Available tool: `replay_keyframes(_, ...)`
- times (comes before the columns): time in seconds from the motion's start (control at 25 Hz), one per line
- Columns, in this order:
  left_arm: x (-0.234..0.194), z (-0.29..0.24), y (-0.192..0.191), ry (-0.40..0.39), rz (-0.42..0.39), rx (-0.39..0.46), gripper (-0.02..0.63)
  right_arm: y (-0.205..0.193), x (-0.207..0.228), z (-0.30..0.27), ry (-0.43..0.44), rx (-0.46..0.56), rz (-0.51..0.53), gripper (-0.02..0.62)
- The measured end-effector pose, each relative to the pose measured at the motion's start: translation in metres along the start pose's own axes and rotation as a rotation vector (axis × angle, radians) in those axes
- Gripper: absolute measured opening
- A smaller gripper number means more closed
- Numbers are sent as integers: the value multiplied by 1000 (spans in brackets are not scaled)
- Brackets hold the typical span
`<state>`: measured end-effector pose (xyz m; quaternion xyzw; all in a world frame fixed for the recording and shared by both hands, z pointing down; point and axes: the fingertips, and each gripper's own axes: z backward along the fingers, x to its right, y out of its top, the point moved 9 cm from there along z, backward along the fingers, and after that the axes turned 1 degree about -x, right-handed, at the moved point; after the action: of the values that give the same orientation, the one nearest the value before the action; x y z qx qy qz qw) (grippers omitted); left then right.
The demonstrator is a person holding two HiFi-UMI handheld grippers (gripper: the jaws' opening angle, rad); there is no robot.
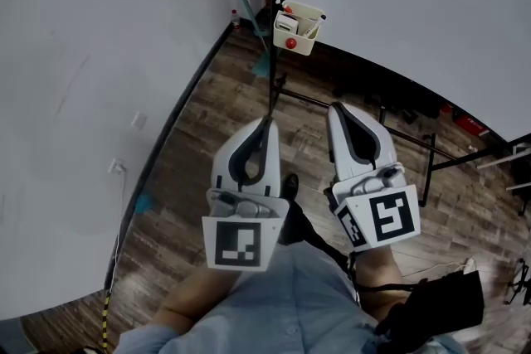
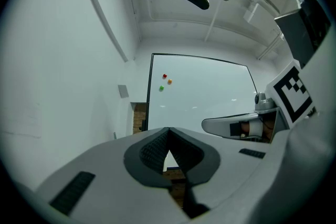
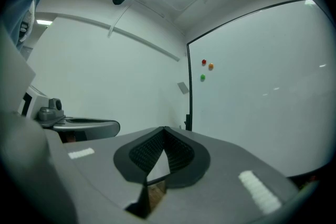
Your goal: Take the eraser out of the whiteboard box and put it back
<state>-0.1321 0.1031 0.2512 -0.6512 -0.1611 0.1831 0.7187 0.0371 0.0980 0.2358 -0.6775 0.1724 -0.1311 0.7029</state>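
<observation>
Right now the left gripper (image 2: pixel 168 130) has its jaws pressed together, and nothing is between them. The right gripper (image 3: pixel 164 128) is the same: jaws together, nothing held. In the head view both grippers are side by side in front of the person and point out over the wooden floor (image 1: pixel 220 116), the left gripper (image 1: pixel 267 122) a little lower in the picture than the right gripper (image 1: pixel 336 108).

Ahead of them is the whiteboard (image 1: pixel 398 12). It has three little dots on it, red, orange and green (image 2: pixel 164 76). The small box (image 1: pixel 303 37) hangs at the edge of the whiteboard, next to the white wall (image 1: pixel 83 95). It is well apart from both grippers.

I think the task has not really begun. Nothing has been taken out yet. The eraser seems to be inside the box with some other small things, but the box is too small in the picture to pick it out. So I cannot tell which way the eraser points or how its long side lies.

What is left is everything: reach the box, take the eraser out, then put it back in.
</observation>
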Motion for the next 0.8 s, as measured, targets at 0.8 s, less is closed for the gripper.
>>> replay_keyframes(0.8, -34, -183, -2, 20, -74, -12, 5, -17, 111, -147, 101, -10, -31, 3)
